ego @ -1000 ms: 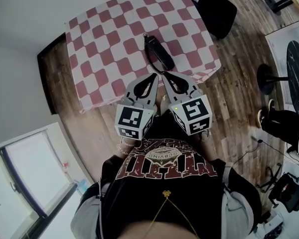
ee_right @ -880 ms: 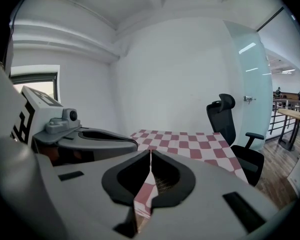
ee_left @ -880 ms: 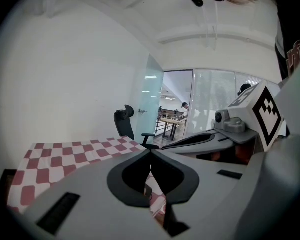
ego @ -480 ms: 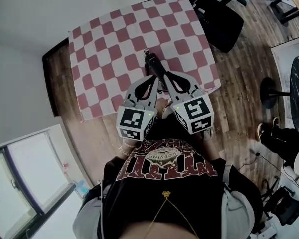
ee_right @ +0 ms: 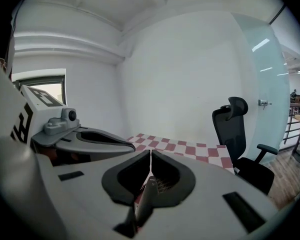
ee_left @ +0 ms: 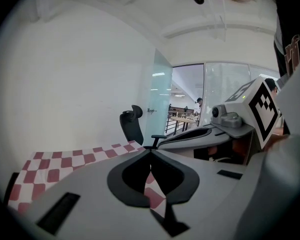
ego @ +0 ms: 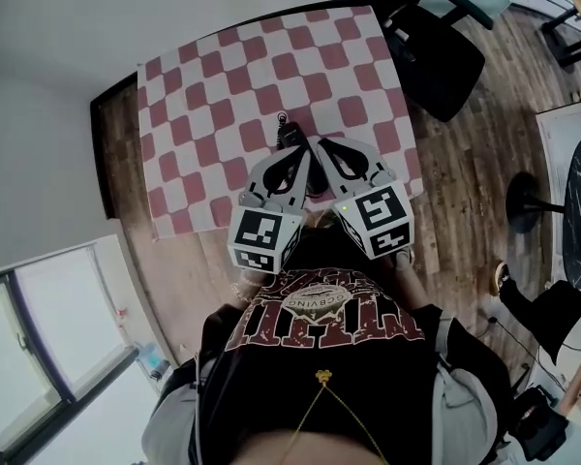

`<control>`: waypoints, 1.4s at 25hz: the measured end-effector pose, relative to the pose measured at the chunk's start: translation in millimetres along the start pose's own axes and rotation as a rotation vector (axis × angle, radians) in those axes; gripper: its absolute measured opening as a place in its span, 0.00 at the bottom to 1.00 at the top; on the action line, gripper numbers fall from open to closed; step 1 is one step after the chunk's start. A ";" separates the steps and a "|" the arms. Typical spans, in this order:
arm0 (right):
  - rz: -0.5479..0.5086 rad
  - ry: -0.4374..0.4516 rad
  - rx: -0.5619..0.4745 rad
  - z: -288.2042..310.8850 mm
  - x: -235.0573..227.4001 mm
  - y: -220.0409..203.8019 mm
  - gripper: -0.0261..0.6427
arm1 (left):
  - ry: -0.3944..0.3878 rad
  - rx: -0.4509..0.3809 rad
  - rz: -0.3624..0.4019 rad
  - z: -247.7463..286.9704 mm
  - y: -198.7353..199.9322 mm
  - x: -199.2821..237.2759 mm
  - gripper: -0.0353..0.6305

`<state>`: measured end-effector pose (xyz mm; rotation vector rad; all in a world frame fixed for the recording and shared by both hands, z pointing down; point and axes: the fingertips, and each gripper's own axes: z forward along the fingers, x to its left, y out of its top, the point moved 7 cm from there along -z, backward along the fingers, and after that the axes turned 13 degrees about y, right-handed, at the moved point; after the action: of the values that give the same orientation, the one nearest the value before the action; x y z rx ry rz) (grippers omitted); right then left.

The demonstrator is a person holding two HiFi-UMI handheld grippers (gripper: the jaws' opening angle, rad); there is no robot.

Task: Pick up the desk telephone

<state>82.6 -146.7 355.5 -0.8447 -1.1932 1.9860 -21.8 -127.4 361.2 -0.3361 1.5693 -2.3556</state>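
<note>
The black slim desk telephone handset (ego: 288,134) lies near the front edge of the table draped in a red-and-white checkered cloth (ego: 213,85). Most of it is covered from above by the tips of both grippers. The right gripper (ego: 318,145) has its jaws pressed together with nothing pinched, and the handset (ee_right: 146,196) shows just beneath them. The left gripper (ego: 303,149), just beside it, is also closed, over bare cloth. A black office chair (ego: 436,51) stands on the wooden floor (ego: 455,163) beyond the table's right corner.
</note>
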 end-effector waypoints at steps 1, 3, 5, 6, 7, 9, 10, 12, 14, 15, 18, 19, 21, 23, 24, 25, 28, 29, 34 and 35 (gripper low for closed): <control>-0.002 0.006 0.002 -0.3 -4.3 0.3 0.08 | 0.005 0.000 -0.002 3.4 1.0 -2.0 0.06; -0.005 0.020 0.008 0.1 -12.5 -0.4 0.08 | 0.015 0.002 -0.008 10.1 1.6 -5.8 0.06; -0.011 0.038 0.015 0.8 -18.9 -2.3 0.07 | 0.024 0.008 -0.015 15.3 -0.2 -9.4 0.06; -0.016 0.047 0.019 1.1 -21.8 -3.4 0.07 | 0.026 0.012 -0.022 17.5 -2.2 -11.4 0.06; -0.023 0.054 0.024 1.4 -24.8 -4.6 0.07 | 0.026 0.017 -0.031 19.4 -4.8 -13.7 0.06; -0.035 0.062 0.036 2.7 -30.4 -6.3 0.08 | 0.015 0.029 -0.053 22.9 -9.9 -18.1 0.06; -0.038 0.063 0.040 3.5 -32.4 -6.4 0.07 | 0.006 0.034 -0.060 24.4 -11.5 -19.8 0.06; -0.037 0.060 0.041 4.3 -34.6 -5.5 0.07 | -0.012 0.041 -0.062 27.4 -12.4 -22.6 0.06; -0.030 0.050 0.043 4.4 -36.1 -4.7 0.07 | -0.031 0.044 -0.060 30.8 -11.5 -23.5 0.06; -0.027 0.043 0.045 5.1 -36.6 -4.3 0.08 | -0.040 0.044 -0.060 32.1 -10.7 -22.4 0.06; -0.017 0.016 0.047 10.4 -36.4 -3.0 0.07 | -0.062 0.044 -0.049 34.4 -8.7 -13.4 0.06; -0.011 0.007 0.046 12.8 -36.0 -2.7 0.08 | -0.070 0.046 -0.045 35.1 -8.5 -9.6 0.06; 0.009 -0.012 0.044 18.4 -34.6 -3.1 0.07 | -0.091 0.055 -0.037 36.6 -8.6 -1.8 0.06; 0.034 -0.034 0.044 24.6 -32.6 -4.8 0.07 | -0.115 0.062 -0.024 37.8 -7.6 6.7 0.06; 0.046 -0.047 0.045 27.6 -31.4 -5.9 0.08 | -0.126 0.065 -0.016 38.3 -7.0 11.3 0.06; 0.058 -0.059 0.044 30.5 -30.1 -6.9 0.07 | -0.136 0.069 -0.008 38.6 -6.7 16.0 0.06; 0.095 -0.085 0.037 37.1 -26.3 -9.3 0.08 | -0.161 0.085 0.012 39.1 -8.1 28.8 0.06; 0.104 -0.094 0.036 38.8 -25.2 -10.1 0.08 | -0.168 0.090 0.016 39.2 -9.0 32.6 0.06; 0.136 -0.133 0.037 45.8 -19.5 -13.5 0.08 | -0.197 0.103 0.018 38.3 -13.3 47.3 0.06; 0.142 -0.139 0.039 46.7 -18.4 -14.5 0.07 | -0.203 0.106 0.015 37.7 -14.2 49.0 0.06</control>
<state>59.0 -178.5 389.6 -0.8019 -1.1967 2.2068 -55.7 -172.4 390.2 -0.5202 1.3444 -2.3009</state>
